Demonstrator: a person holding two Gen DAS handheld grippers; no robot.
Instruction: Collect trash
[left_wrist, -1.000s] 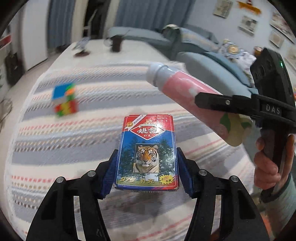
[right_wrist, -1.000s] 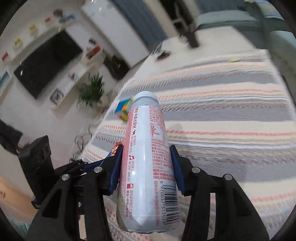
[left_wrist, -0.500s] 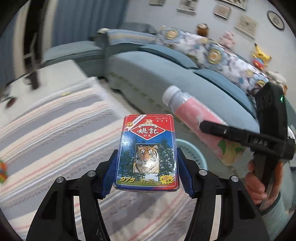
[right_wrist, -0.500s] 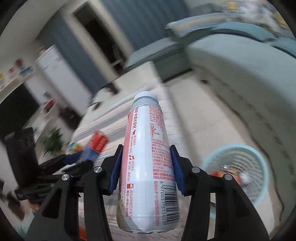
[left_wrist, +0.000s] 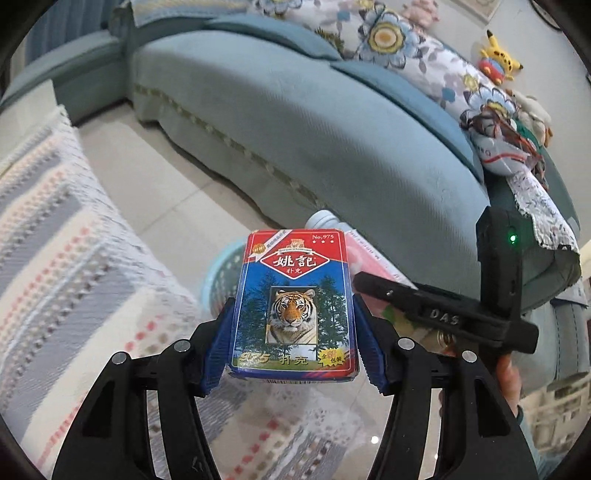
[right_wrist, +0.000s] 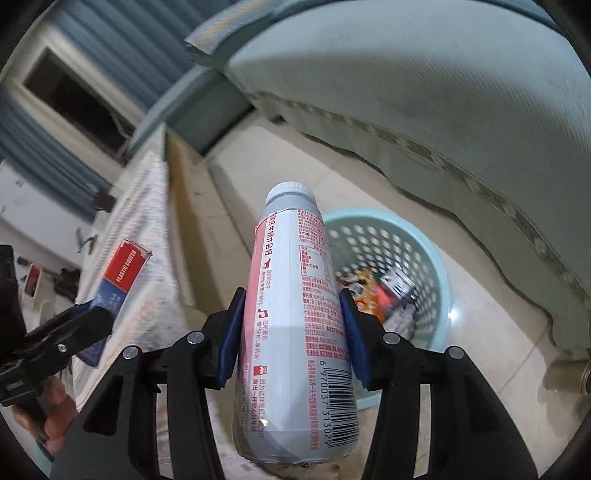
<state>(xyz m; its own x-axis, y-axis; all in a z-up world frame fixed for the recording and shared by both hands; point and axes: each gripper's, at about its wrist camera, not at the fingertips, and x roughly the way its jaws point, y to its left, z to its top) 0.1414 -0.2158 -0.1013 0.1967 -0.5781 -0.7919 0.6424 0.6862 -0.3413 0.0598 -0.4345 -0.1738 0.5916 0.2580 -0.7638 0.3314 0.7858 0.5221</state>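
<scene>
My left gripper (left_wrist: 293, 345) is shut on a red and blue playing card box (left_wrist: 293, 299) with a tiger picture. My right gripper (right_wrist: 291, 332) is shut on a pink and white drink bottle (right_wrist: 295, 295), cap pointing forward. A light blue perforated trash basket (right_wrist: 421, 258) stands on the floor just beyond the bottle, with colourful wrappers inside. In the left wrist view the basket (left_wrist: 218, 273) is mostly hidden behind the card box, and the bottle (left_wrist: 364, 254) in the right gripper (left_wrist: 391, 295) is over it. The card box (right_wrist: 122, 273) shows at the left of the right wrist view.
A teal sofa (left_wrist: 295, 122) with floral cushions (left_wrist: 424, 48) runs behind the basket. A table with a striped cloth (left_wrist: 55, 258) lies to the left, its edge next to the basket. Pale floor tiles (right_wrist: 498, 317) surround the basket.
Both grippers swung from over the striped table towards the sofa and down to the basket. The basket is now close under the bottle. Both grips are unchanged.
</scene>
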